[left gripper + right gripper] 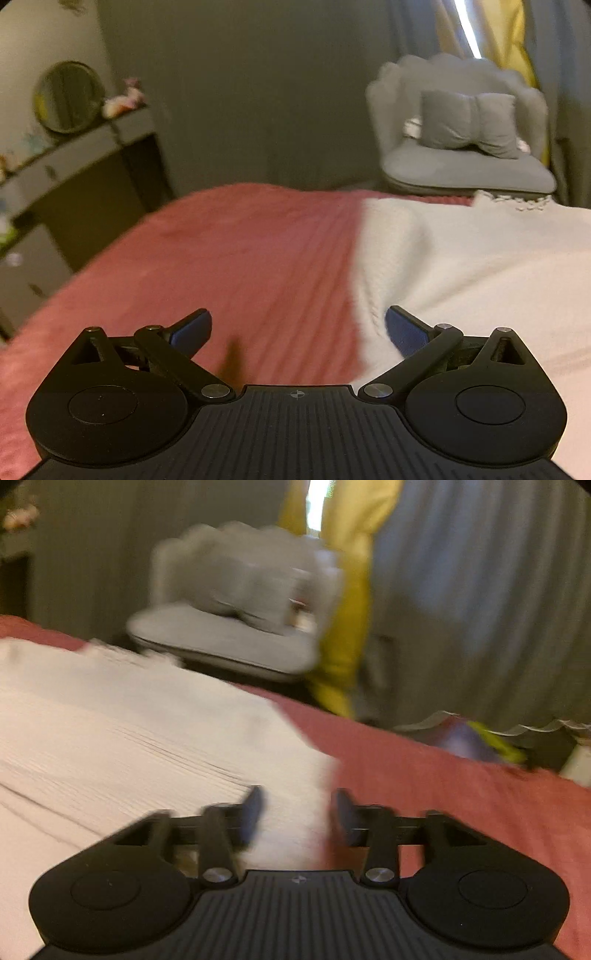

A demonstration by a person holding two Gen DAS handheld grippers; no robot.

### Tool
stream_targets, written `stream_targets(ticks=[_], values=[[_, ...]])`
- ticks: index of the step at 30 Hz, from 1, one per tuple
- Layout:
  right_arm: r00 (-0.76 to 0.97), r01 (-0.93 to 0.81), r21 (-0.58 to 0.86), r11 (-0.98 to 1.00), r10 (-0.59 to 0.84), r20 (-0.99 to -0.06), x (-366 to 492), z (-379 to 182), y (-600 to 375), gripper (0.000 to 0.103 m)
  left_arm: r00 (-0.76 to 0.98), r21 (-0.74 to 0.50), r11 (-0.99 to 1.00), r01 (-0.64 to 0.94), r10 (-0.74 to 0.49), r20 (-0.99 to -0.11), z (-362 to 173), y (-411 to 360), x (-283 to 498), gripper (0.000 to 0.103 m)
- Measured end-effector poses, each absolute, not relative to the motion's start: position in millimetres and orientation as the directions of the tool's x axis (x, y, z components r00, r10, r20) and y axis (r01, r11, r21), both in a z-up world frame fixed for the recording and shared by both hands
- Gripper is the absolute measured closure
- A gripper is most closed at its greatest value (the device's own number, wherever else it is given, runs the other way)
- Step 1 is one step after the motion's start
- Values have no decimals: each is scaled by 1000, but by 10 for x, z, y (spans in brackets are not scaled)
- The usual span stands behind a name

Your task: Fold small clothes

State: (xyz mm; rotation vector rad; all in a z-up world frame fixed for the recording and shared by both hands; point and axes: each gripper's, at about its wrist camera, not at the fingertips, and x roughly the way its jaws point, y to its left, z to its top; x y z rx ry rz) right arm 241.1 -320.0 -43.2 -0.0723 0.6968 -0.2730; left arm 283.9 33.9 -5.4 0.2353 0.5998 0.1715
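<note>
Grippers tilt down toward the bed, both close above its pink bedspread (pixel 207 258). Nearest the white garment's edge, the left gripper (pixel 298 330) has its blue-padded jaws spread wide; one pad sits over the pink cloth, the other at the garment's border, and nothing is pinched. The right gripper (pixel 298 812) is blurred, its jaws parted partway with the garment's corner lying between them; the pads do not seem to press on it. The white garment (pixel 129 731) lies flat on the bedspread, ribbed, stretching away from both grippers, with pink cloth showing on either side of it. Beyond the garment's far end, past the bed, stands a grey chair (pixel 465 170) holding a grey cushion (pixel 469 123). Behind the chair hang yellow and grey curtains (pixel 347 602).
</note>
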Motion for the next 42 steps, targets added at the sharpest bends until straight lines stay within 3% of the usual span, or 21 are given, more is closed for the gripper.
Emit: stream_targets(ticks=[1,4,9,13,16,19,22,24,28,31,33,36,42], values=[[729,242,-131,961,-269,-629,2300,-371,-3239,53,816,303,948,-98,251,-521,2,362,2672,1],[733,245,-14,969,-195,-652,1814,-223,-3274,53,818,308,952,5,173,-548,70,460,2245,1],[697,230,216,949,-6,-717,952,-254,-3205,53,654,80,987,141,-32,-756,12,777,1557,1],[657,234,321,918,94,-748,366,-314,-3136,54,563,-84,992,95,-124,-817,-8,979,1218,1],[624,269,377,886,138,-769,51,-402,-3155,57,569,-47,992,117,-105,-816,13,940,1042,3],[586,306,436,846,193,-787,-173,-475,-3182,61,557,-7,990,139,-84,-826,44,871,919,16],[580,303,480,824,240,-778,-340,-497,-3191,63,501,-111,984,138,-166,-849,61,921,814,27],[567,297,501,813,272,-778,-394,-521,-3189,64,478,-109,988,108,-148,-866,26,939,791,46],[553,270,524,807,316,-771,-479,-531,-3166,66,454,-154,986,66,-167,-875,31,1045,760,52],[552,275,537,798,326,-767,-515,-537,-3189,76,448,-167,984,53,-173,-877,14,1073,767,62],[555,277,548,790,334,-762,-525,-550,-3208,83,442,-177,983,51,-181,-879,8,1082,750,78],[554,275,574,771,361,-750,-540,-563,-3222,92,439,-181,983,40,-180,-881,14,1102,739,86],[544,269,573,774,369,-754,-515,-577,-3195,92,427,-201,979,40,-199,-882,48,1123,714,91]])
